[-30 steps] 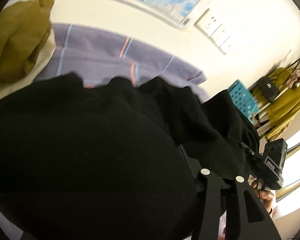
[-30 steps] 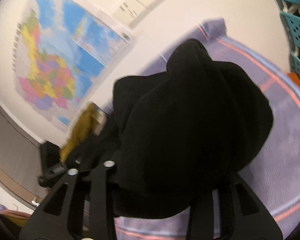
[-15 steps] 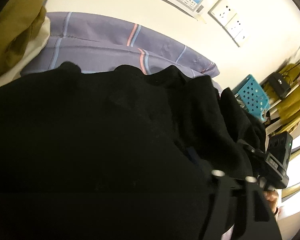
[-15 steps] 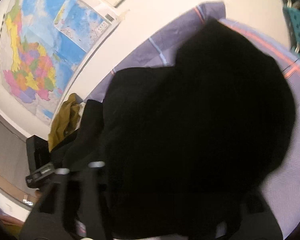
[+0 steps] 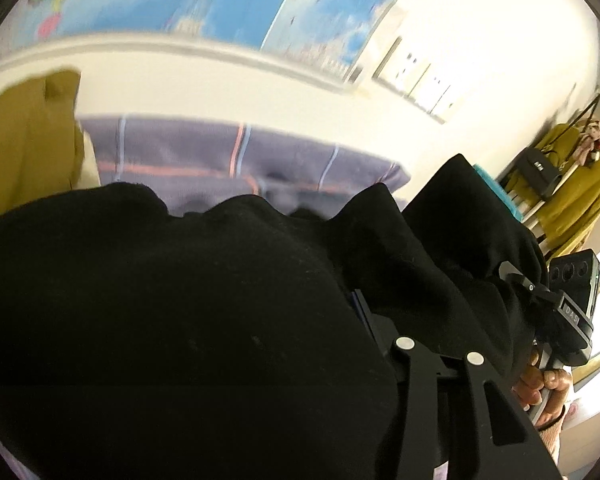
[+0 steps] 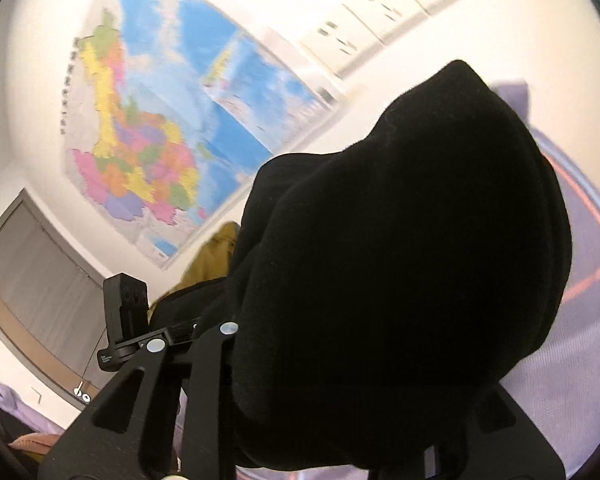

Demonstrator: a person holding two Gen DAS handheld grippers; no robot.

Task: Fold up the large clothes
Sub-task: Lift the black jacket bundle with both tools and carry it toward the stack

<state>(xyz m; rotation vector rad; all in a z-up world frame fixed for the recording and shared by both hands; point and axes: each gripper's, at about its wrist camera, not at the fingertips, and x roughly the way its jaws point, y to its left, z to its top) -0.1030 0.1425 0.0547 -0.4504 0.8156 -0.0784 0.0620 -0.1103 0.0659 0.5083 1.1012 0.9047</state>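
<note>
A large black garment [image 5: 180, 320] is bunched over both grippers and fills most of both views; it also shows in the right wrist view [image 6: 400, 260]. My left gripper [image 5: 320, 340] is buried under the cloth, with only its right finger frame showing. My right gripper [image 6: 332, 360] is likewise draped, its fingertips hidden. The garment hangs above a purple striped bedsheet [image 5: 220, 160], also seen in the right wrist view [image 6: 580, 320]. The other gripper shows at the edge of each view, at the right [image 5: 568, 312] and at the left [image 6: 124, 320].
A mustard garment [image 5: 24, 140] lies at the bed's left end by the wall. A coloured map [image 6: 160, 140] and wall sockets [image 6: 380, 12] are on the white wall. A rack with a yellow garment [image 5: 572, 200] stands to the right. A grey door [image 6: 32, 280] is at left.
Both grippers have tilted upward with the black garment; the views show more wall and map and less bedsheet than half a second ago.
</note>
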